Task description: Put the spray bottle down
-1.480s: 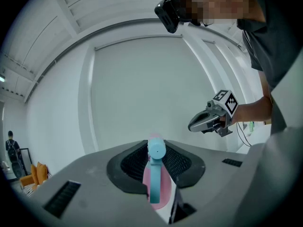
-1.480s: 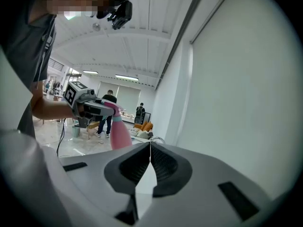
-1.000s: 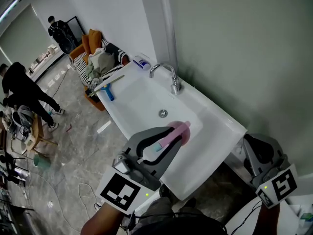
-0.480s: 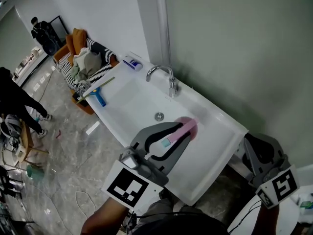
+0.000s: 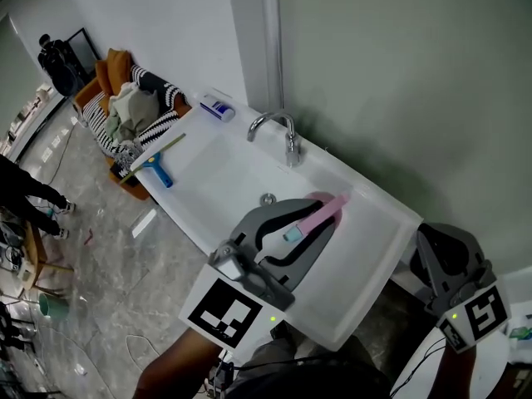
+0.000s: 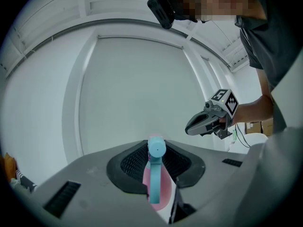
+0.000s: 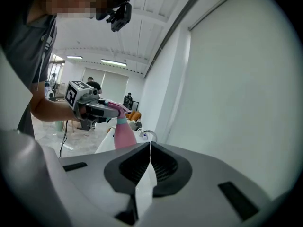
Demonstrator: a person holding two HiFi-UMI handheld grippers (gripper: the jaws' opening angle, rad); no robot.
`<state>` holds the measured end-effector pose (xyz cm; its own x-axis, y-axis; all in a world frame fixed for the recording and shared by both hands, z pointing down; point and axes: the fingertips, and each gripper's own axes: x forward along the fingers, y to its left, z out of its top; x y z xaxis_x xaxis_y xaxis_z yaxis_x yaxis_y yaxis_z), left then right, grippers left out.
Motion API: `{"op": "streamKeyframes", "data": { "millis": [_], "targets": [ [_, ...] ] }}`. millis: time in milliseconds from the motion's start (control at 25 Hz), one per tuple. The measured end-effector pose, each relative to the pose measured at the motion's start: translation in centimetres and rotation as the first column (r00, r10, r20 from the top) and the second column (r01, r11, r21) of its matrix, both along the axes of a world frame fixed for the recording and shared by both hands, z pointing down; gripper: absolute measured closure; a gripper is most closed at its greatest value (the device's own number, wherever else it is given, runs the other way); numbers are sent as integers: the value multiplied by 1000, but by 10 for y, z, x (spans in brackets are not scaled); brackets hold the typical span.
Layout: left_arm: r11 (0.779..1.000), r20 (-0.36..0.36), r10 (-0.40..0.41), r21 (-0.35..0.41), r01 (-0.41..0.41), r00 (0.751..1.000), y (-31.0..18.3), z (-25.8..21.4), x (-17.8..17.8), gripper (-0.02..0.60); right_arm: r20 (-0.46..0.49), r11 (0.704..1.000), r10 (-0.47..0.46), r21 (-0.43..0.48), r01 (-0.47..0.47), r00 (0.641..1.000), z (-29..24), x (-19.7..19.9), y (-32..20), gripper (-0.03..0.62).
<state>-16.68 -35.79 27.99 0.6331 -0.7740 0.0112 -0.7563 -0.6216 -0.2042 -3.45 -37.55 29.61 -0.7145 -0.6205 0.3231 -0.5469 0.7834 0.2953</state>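
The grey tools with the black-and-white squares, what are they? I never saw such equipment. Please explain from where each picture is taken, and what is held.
They are hand-held grippers; a person holds one in each hand. The head view comes from a camera on the person's head, looking steeply down. The other two views come from a camera on each gripper, looking along its jaws. The left gripper has its jaws shut on a pink spray bottle with a teal nozzle, over a white sink with a faucet. A blue squeegee lies on the sink's edge. The right gripper is beside the sink, jaws together, holding nothing.
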Motion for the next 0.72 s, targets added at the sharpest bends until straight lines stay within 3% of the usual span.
{"op": "streamKeyframes", "data": {
  "millis": [240, 720],
  "targets": [
    [1000, 4, -1, -24, 1, 1000, -17, 5, 6, 497, 11, 1000, 6, -12, -6, 1000, 1, 7, -19, 585],
    [987, 23, -101, -123, 103, 995, -77, 24, 38, 497, 86, 996, -51, -66, 57, 995, 31, 37, -89, 585]
  ]
}}
